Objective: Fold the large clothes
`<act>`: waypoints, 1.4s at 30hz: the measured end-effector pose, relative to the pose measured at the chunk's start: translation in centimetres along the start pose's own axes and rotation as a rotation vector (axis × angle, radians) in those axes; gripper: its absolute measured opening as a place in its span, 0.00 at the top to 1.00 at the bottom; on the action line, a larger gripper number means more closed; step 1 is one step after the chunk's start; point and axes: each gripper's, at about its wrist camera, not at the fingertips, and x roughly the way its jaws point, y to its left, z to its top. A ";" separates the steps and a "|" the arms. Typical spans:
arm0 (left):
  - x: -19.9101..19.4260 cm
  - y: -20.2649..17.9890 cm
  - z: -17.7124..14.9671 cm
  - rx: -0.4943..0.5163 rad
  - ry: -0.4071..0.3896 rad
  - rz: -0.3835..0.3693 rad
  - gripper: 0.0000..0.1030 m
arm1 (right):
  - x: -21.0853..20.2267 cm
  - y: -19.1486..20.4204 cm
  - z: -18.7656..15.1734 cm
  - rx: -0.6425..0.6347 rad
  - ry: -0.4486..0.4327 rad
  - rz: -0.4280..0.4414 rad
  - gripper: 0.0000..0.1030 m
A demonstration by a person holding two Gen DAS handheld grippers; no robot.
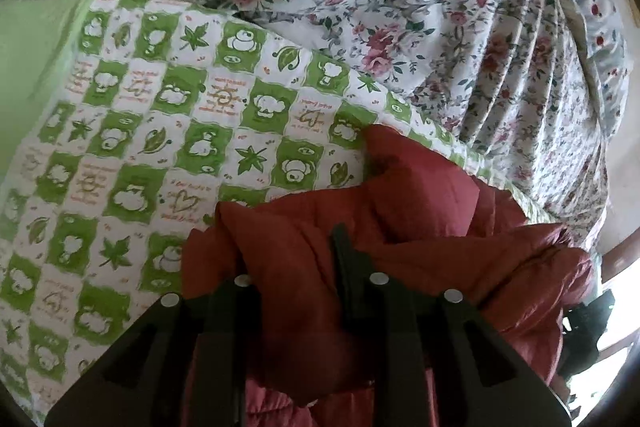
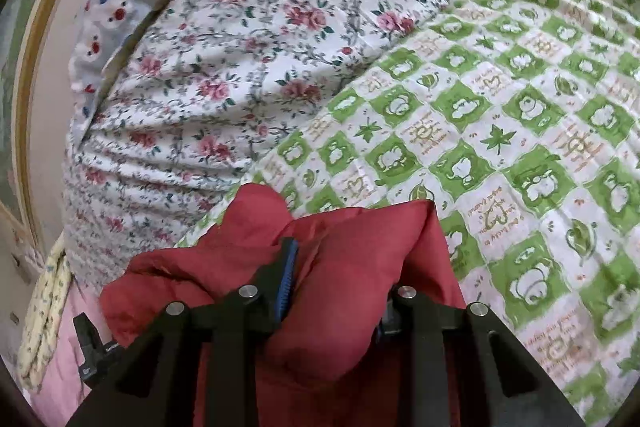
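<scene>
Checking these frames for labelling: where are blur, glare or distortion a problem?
Left wrist view: window glare blows out the lower right corner, and the green checked quilt smears at the left rim. Right wrist view: evenly lit, with fisheye bending of the wooden frame; the red jacket is sharp.

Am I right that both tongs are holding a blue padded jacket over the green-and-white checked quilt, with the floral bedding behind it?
Not quite: the jacket is red, not blue. Only the ribbed pad on the right tongs is blue, as the right wrist view shows. The rest stands: the left tongs also have red fabric between them, over the checked quilt, with the floral bedding behind.
</scene>
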 end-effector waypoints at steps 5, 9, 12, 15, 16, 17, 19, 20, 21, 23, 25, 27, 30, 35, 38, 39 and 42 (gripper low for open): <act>-1.0 0.2 0.0 0.003 -0.002 -0.006 0.77 | 0.9 -0.2 0.5 0.013 0.013 -0.004 0.70; -5.4 0.4 -1.4 0.027 -0.060 -0.023 0.64 | 1.1 0.0 0.2 -0.013 0.006 -0.016 0.71; -9.2 0.3 -2.9 0.056 -0.126 -0.015 0.56 | 1.3 -0.1 0.1 -0.011 -0.003 -0.029 0.70; -12.1 -0.8 -4.8 0.102 -0.158 -0.059 0.56 | 1.5 0.2 0.2 -0.013 -0.002 -0.040 0.70; -12.3 -1.4 -5.1 0.117 -0.159 -0.073 0.56 | 1.5 0.3 0.2 -0.017 -0.002 -0.045 0.70; -12.5 -2.2 -5.8 0.147 -0.151 -0.090 0.56 | 1.6 0.4 0.2 -0.026 0.000 -0.054 0.69; -11.9 -4.3 -7.0 0.221 -0.114 -0.090 0.56 | 1.6 0.7 0.2 -0.036 0.003 -0.065 0.69; -11.2 -5.5 -7.7 0.265 -0.098 -0.078 0.56 | 1.6 0.8 0.3 -0.040 0.004 -0.069 0.68; -10.3 -6.8 -8.5 0.314 -0.086 -0.061 0.56 | 1.6 0.9 0.3 -0.044 0.005 -0.073 0.68; -8.9 -8.0 -9.4 0.364 -0.060 -0.026 0.56 | 1.3 1.3 0.4 -0.053 0.008 -0.078 0.67; -6.6 -8.7 -10.2 0.400 -0.028 0.055 0.56 | 0.5 2.0 0.7 -0.068 0.006 -0.073 0.64; -4.9 -8.8 -10.3 0.421 -0.032 0.132 0.56 | -0.9 2.8 1.0 -0.079 -0.010 -0.054 0.60; -3.5 -8.1 -9.6 0.403 -0.040 0.167 0.56 | -3.7 4.5 1.2 -0.116 -0.051 -0.011 0.50; -2.9 -7.4 -9.0 0.386 -0.056 0.189 0.56 | -8.3 8.5 -0.7 -0.298 -0.153 -0.010 0.23; -2.5 -7.4 -8.8 0.383 -0.060 0.203 0.56 | -7.5 11.0 -3.1 -0.466 -0.078 -0.035 0.19; -2.5 -7.5 -8.8 0.382 -0.062 0.208 0.55 | -6.4 11.6 -4.2 -0.531 -0.027 -0.055 0.19; -2.4 -7.3 -8.4 0.368 -0.062 0.212 0.56 | -3.1 12.0 -5.9 -0.634 0.082 -0.133 0.21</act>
